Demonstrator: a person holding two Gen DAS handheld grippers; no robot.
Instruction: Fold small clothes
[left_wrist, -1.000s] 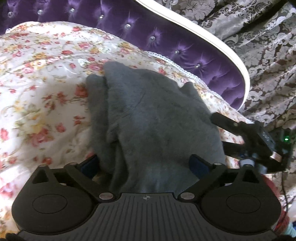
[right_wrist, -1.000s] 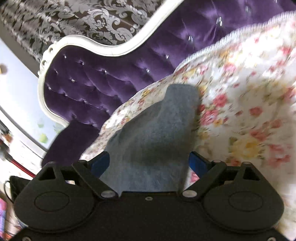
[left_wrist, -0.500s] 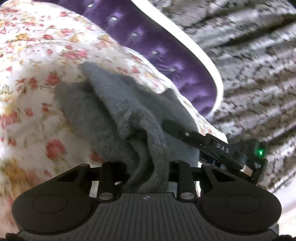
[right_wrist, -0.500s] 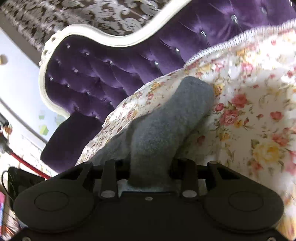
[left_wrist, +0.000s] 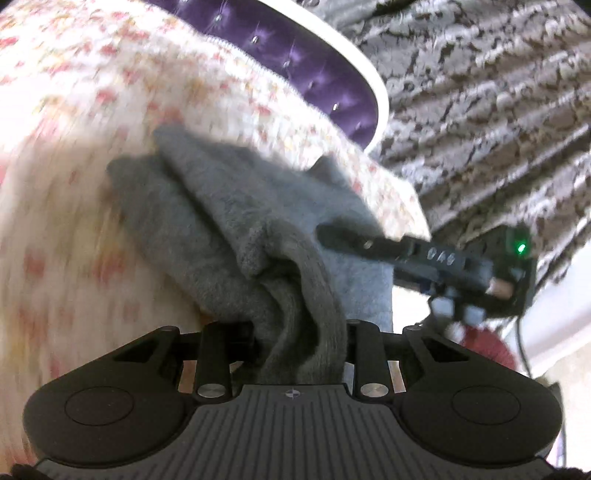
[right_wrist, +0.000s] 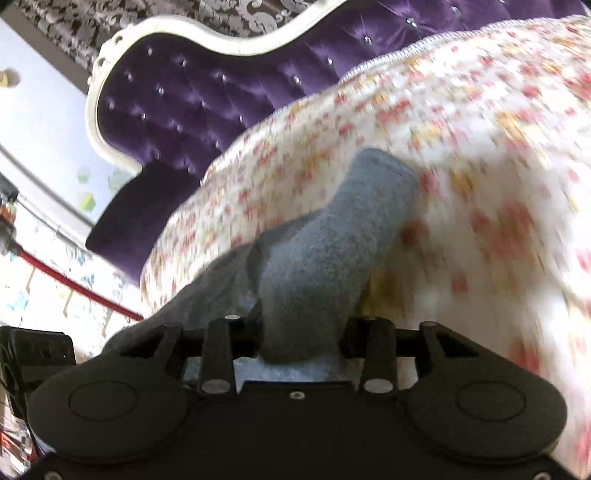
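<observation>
A small grey fleece garment (left_wrist: 229, 206) lies bunched on a floral bedspread (left_wrist: 74, 129). My left gripper (left_wrist: 295, 332) is shut on a fold of its near edge and lifts it. My right gripper (right_wrist: 299, 332) is shut on another part of the same garment (right_wrist: 332, 236), which stretches away from it over the bedspread (right_wrist: 480, 147). The right gripper also shows in the left wrist view (left_wrist: 424, 254), at the garment's right side. The fingertips are hidden by the cloth in both views.
A purple tufted headboard with a white frame (right_wrist: 192, 92) curves behind the bed. Patterned grey curtains (left_wrist: 480, 92) hang beyond it. A red cord (right_wrist: 74, 284) runs at the left of the right wrist view.
Both grippers were open around the garment a second ago, then closed on it. Both now lift and pull the cloth, and the views are blurred by motion.
</observation>
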